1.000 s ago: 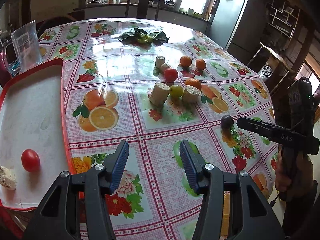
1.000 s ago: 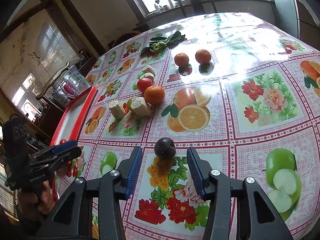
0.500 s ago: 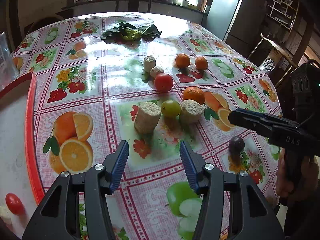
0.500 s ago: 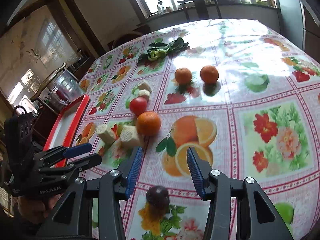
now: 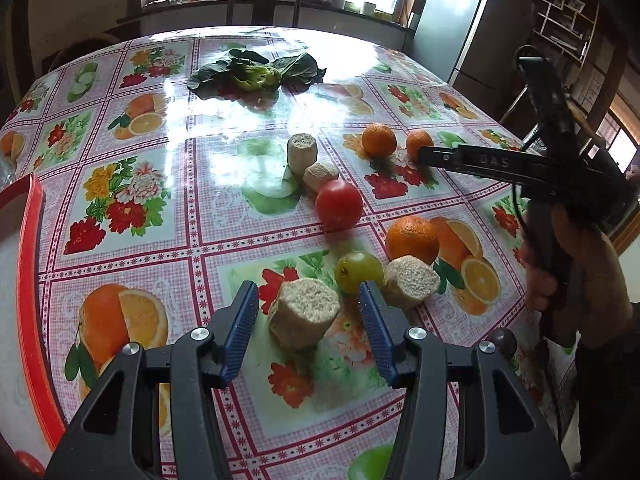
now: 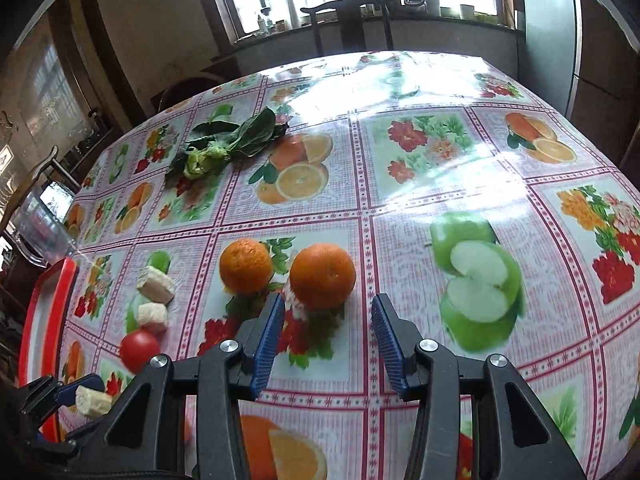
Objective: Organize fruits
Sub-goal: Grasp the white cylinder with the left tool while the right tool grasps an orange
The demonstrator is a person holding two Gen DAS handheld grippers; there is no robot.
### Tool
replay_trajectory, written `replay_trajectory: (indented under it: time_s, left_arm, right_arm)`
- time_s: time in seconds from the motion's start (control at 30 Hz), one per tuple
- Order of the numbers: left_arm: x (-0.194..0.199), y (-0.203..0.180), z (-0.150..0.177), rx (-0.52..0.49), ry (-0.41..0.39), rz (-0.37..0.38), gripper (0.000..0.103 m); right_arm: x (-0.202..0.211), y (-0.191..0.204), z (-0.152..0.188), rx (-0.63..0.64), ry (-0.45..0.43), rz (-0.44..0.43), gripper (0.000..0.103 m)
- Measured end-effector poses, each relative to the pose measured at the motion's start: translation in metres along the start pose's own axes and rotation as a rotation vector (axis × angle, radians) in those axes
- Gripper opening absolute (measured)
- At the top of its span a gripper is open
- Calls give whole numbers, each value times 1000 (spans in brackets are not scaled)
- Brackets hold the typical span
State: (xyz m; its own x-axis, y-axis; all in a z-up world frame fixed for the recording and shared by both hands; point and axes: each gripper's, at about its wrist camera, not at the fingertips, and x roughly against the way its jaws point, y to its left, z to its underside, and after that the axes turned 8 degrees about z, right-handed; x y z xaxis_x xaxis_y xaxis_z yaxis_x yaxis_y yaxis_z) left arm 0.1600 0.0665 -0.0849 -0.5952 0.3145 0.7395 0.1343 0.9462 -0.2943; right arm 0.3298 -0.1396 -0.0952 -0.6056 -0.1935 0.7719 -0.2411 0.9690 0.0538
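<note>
My left gripper (image 5: 306,318) is open, its jaws on either side of a beige corn-cob chunk (image 5: 303,312) lying on the fruit-print tablecloth. A green grape-like fruit (image 5: 358,266), a second chunk (image 5: 410,282), an orange (image 5: 412,238) and a red tomato (image 5: 339,205) lie just beyond. My right gripper (image 6: 328,338) is open, its tips just short of an orange (image 6: 322,276); another orange (image 6: 246,266) sits left of it. A dark plum (image 5: 503,342) lies at the right in the left wrist view.
A red-rimmed tray (image 5: 28,264) lies at the table's left edge. Leafy greens (image 5: 256,74) lie far back. Two more chunks (image 5: 302,152) sit mid-table. A clear jug (image 6: 38,220) stands by the tray. A chair (image 6: 352,20) stands behind the table.
Both grippers moved forward over the table. The left one closed in on the near corn chunk. The right one passed the plum and reached the two far oranges.
</note>
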Motion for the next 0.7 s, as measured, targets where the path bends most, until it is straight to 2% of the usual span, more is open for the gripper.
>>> replay_trajectory:
  time_s: [0.07, 0.1, 0.2, 0.43, 0.7]
  left_arm:
    - [0, 2, -2, 9, -10, 26, 43]
    - [0, 3, -2, 11, -12, 32, 40]
    - [1, 1, 0, -5, -14, 43, 30]
    - [8, -1, 8, -15, -19, 25, 29]
    - [34, 1, 21, 5, -46, 26, 25]
  right_arm:
    - [-5, 3, -5, 18, -16, 9, 43]
    - [-7, 5, -6, 25, -15, 13, 36]
    - [-4, 7, -4, 18, -13, -18, 34]
    - [36, 12, 32, 15, -33, -94, 33]
    - [86, 18, 70, 14, -55, -176, 33]
